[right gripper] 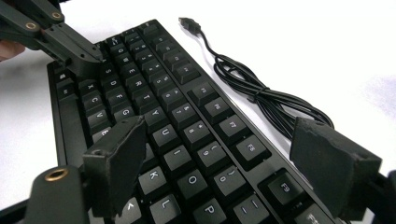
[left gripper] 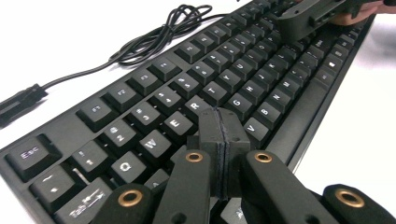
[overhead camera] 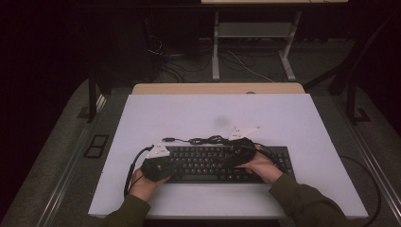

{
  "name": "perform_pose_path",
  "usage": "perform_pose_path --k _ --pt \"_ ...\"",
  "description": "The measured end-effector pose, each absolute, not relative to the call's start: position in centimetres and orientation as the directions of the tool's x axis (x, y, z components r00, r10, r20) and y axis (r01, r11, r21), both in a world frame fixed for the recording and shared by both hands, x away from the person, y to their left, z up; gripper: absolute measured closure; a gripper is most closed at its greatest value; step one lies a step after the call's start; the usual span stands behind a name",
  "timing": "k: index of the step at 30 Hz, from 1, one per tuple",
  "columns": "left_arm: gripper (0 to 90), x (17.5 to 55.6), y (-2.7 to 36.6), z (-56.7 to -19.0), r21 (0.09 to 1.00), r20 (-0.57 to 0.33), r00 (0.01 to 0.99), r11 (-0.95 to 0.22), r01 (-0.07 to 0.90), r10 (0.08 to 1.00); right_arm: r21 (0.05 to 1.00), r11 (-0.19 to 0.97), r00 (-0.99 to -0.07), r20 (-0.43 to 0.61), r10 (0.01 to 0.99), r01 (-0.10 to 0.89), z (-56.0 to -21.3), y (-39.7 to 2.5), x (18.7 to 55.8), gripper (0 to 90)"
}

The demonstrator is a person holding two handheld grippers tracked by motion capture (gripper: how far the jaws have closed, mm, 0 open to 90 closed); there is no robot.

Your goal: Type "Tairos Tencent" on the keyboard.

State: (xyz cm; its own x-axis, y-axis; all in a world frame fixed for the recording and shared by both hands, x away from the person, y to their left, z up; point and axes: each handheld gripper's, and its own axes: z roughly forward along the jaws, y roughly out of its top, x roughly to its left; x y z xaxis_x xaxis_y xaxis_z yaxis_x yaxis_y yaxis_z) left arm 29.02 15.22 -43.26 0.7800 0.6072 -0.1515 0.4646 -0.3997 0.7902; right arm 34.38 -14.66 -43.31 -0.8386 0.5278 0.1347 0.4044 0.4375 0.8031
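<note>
Hovering over the keyboard (overhead camera: 222,163) lying on the white tabletop (overhead camera: 189,113), the left gripper (left gripper: 223,128) keeps its jaws pressed together, likely to poke single keys, while the right gripper (right gripper: 224,154) spreads its jaws wide above the keys.

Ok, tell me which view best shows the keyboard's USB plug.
The right gripper view: the USB plug lies sharp and whole beyond the keyboard. The left gripper view shows it blurred at the edge; the high view shows it tiny.
</note>
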Motion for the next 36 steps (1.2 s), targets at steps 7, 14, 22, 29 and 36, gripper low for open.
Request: perform_pose_path --k 7,14,22,29,36 --pt "88.7 28.8 14.4 -43.3 0.789 -0.159 0.803 -0.415 0.453 0.574 0.801 0.436 -0.831 0.131 0.54 0.41 -43.2 -15.0 34.3 18.2" --pt "88.7 28.5 13.6 -43.4 0.785 -0.164 0.826 -0.437 0.44 0.539 0.803 0.428 -0.826 0.133 0.548 0.414 -43.2 -15.3 34.4 18.2" --pt "88.8 28.2 12.8 -43.7 0.776 -0.174 0.843 -0.456 0.436 0.509 0.804 0.43 -0.827 0.129 0.548 0.411 -43.2 -15.3 34.4 18.2" --pt "88.8 28.2 12.6 -43.9 0.771 -0.178 0.849 -0.465 0.434 0.498 0.804 0.43 -0.827 0.129 0.548 0.41 -43.2 -15.2 34.4 18.2" --pt "88.8 28.2 12.4 -44.0 0.768 -0.18 0.852 -0.471 0.435 0.492 0.804 0.429 -0.826 0.129 0.548 0.411 -43.2 -15.3 34.4 18.2"
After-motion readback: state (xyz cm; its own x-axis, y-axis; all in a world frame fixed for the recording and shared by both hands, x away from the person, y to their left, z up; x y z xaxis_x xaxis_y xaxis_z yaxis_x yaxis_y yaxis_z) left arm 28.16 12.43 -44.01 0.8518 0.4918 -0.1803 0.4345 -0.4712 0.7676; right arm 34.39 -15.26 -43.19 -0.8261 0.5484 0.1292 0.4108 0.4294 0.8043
